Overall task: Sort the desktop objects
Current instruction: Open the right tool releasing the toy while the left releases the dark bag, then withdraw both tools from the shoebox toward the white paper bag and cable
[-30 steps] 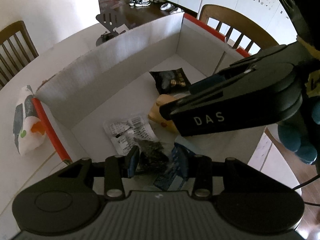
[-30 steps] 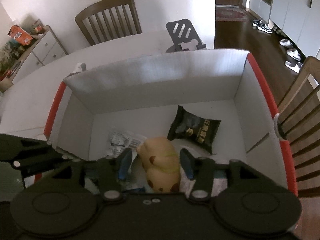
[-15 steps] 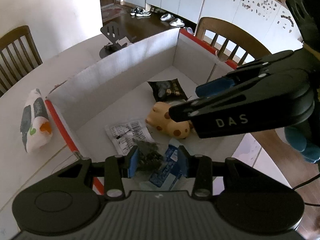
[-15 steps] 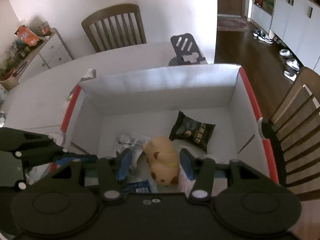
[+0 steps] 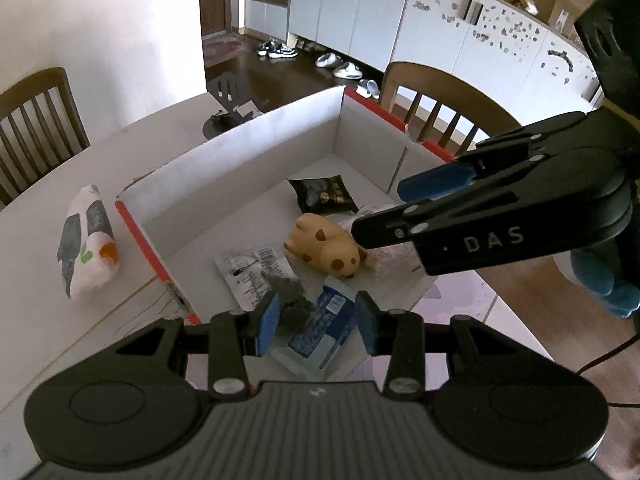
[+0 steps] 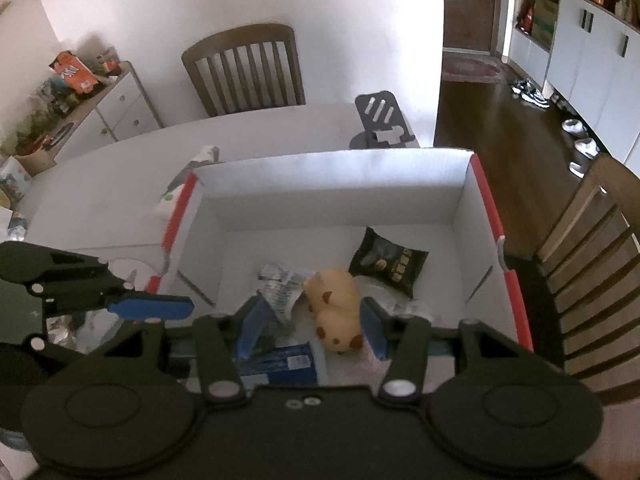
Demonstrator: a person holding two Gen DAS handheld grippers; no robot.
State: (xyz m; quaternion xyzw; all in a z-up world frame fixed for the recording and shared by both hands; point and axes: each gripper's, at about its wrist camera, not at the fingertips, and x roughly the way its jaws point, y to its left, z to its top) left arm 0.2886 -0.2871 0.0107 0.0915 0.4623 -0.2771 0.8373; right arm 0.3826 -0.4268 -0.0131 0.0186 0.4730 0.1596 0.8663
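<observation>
Both tongs hang spread and empty above the white box (image 6: 336, 184): the left tongs (image 5: 316, 322) over its near edge, the right tongs (image 6: 310, 326) over its middle. Inside lie one spotted tan toy animal (image 6: 336, 308), one black snack packet (image 6: 388, 266), one printed clear wrapper (image 5: 252, 270), one blue packet (image 5: 324, 326) and one dark crumpled wad (image 5: 292, 300). One white pouch (image 5: 86, 240) lies on the table (image 5: 36, 248) just beside the box's left wall.

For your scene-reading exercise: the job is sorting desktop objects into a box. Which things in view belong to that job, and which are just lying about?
Belongs to the job:
white box
spotted toy
black snack packet
blue packet
white pouch on the table, still outside the box

Just lying about:
black stand
wooden chair
shoes
</observation>
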